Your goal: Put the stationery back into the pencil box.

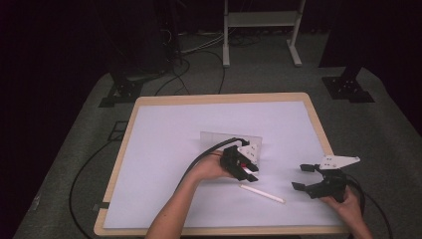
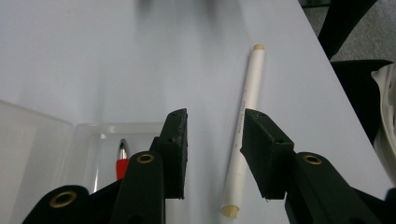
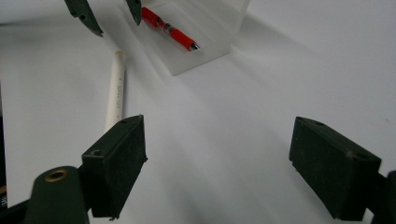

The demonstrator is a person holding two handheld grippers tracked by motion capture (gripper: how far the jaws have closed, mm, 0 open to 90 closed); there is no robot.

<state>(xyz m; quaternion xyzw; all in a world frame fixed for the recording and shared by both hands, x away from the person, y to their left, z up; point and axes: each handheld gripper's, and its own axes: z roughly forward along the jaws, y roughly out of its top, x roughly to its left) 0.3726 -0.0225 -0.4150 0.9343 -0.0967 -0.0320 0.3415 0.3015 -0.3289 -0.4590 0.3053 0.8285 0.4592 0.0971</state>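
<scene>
From the high view, the left gripper (image 1: 247, 168) hangs over the table (image 1: 164, 149) just in front of a clear plastic case (image 1: 219, 138), while the right gripper (image 1: 304, 177) rests low near the right edge, jaws wide apart. A white pen (image 1: 262, 193) lies between them, towards the near edge.

Left gripper view: jaws parted, empty, the white pen (image 2: 243, 128) just past their tips, likely the next target. A red pen (image 2: 122, 164) sits inside the case (image 2: 88, 140).

Right gripper view: jaws spread wide, holding nothing, seemingly waiting; red pen (image 3: 170, 29) in the case (image 3: 205, 42) ahead.
</scene>
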